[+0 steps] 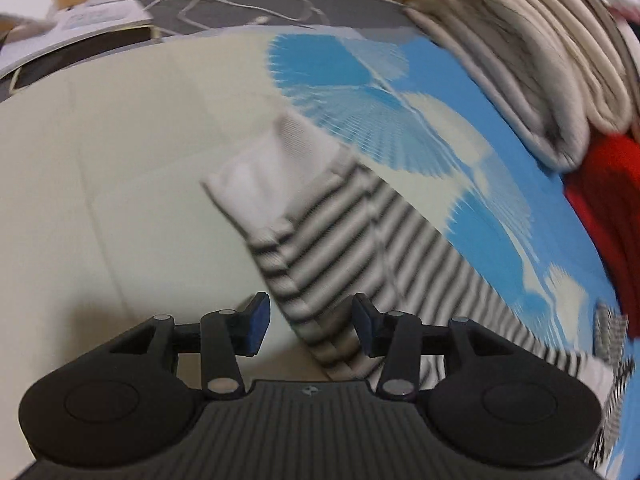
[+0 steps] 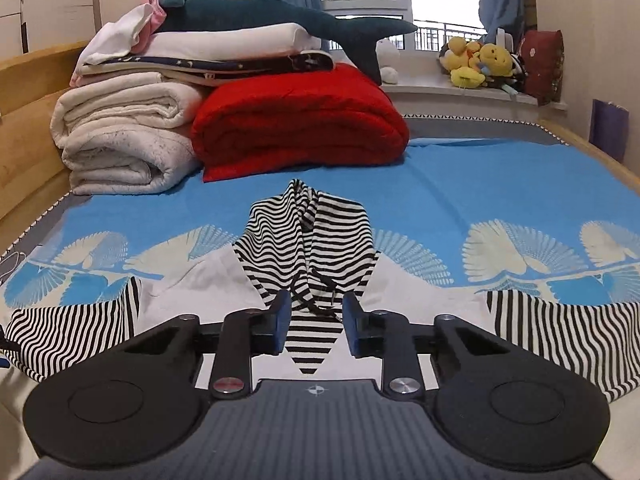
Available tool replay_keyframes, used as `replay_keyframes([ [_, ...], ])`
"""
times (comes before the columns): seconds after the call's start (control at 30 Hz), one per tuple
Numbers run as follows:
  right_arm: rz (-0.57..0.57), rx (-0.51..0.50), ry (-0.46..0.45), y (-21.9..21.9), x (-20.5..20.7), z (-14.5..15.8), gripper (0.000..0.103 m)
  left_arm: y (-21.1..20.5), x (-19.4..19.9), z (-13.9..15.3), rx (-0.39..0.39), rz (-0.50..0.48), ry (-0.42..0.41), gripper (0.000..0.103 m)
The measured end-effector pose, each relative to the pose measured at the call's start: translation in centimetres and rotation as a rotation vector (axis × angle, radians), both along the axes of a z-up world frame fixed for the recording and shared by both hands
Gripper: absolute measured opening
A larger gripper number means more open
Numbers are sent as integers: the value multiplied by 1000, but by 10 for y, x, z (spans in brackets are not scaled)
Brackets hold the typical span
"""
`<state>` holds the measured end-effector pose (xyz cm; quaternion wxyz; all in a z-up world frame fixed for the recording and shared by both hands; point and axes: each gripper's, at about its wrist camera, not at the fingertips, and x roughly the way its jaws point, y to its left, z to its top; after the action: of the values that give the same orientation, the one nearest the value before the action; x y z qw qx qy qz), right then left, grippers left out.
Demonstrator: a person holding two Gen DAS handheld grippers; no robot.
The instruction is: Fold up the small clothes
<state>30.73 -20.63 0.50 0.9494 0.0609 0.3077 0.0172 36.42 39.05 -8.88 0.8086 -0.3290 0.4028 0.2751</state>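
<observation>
A black-and-white striped hooded top lies spread on the blue patterned bedsheet point(image 2: 460, 184). Its hood point(image 2: 308, 228) points away from me, and its sleeves reach out to the left point(image 2: 72, 328) and to the right point(image 2: 560, 332). My right gripper point(image 2: 316, 322) hovers over the neck with the black drawstring point(image 2: 316, 300). Striped fabric lies flat between its blue pads point(image 2: 280, 320) and they do not pinch it. In the blurred left wrist view, one striped sleeve point(image 1: 340, 248) with a white cuff point(image 1: 272, 176) runs between the open jaws of my left gripper point(image 1: 310, 326). Only the right pad point(image 1: 362, 326) is against the cloth.
Folded white quilts point(image 2: 124, 136) and a red blanket point(image 2: 296, 120) are stacked at the head of the bed, with a dark shark plush point(image 2: 288, 16) on top. Plush toys point(image 2: 480, 64) sit on the windowsill. White cables point(image 1: 240, 8) and devices point(image 1: 92, 20) lie beyond the sheet's edge.
</observation>
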Motion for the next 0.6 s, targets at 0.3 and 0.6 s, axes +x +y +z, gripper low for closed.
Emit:
replay_keyframes([
  [0.3, -13, 24, 53, -1, 13, -11, 28, 4, 8, 0, 17, -17, -18, 25],
  [0.6, -30, 77, 76, -10, 14, -7, 13, -64, 12, 55, 242, -108, -110, 4],
])
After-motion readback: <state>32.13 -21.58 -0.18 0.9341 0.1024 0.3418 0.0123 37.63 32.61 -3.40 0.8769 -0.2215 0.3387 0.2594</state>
